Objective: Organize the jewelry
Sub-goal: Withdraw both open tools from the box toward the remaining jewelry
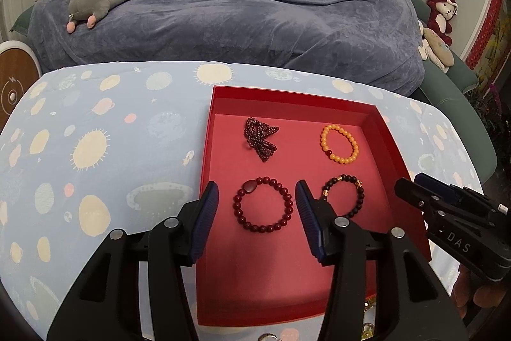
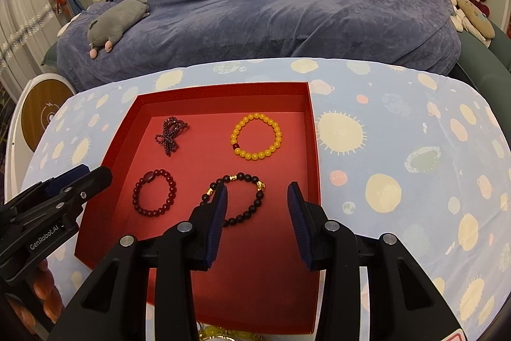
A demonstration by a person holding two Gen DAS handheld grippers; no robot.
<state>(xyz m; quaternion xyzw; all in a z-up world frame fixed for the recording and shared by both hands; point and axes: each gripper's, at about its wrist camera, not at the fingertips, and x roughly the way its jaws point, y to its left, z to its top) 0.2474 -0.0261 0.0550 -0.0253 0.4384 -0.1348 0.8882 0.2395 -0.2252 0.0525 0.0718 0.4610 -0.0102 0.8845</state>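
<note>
1. You are holding the left gripper over the near left part of the red tray; its jaws are standing apart with nothing pressed between them; the dark red bracelet is lying flat on the tray floor, framed between the two pads but below them, not touched.
2. You are holding the right gripper over the near right part of the same tray; its jaws are also standing apart and empty; the black bracelet with gold beads is lying partly behind its left finger, so it sits slightly left of the gripper's centre line.
3. The remaining tray pieces are lying farther away from you: the bunched purple strand at the far left, the yellow bracelet at the far right; all four are sitting well apart from one another.
4. More jewelry seems to be waiting on the tabletop just in front of the tray's near wall; small gold and pale pieces are showing at the bottom edge of the right wrist view, too cropped to identify.
5. The relation your next move is turning on, as I judge it: those loose pieces are lying behind and below both grippers, nearer to you than anything in the tray; the right gripper seems slightly nearer to them; you are probably needing to draw back and tip downward to reach them.
</note>
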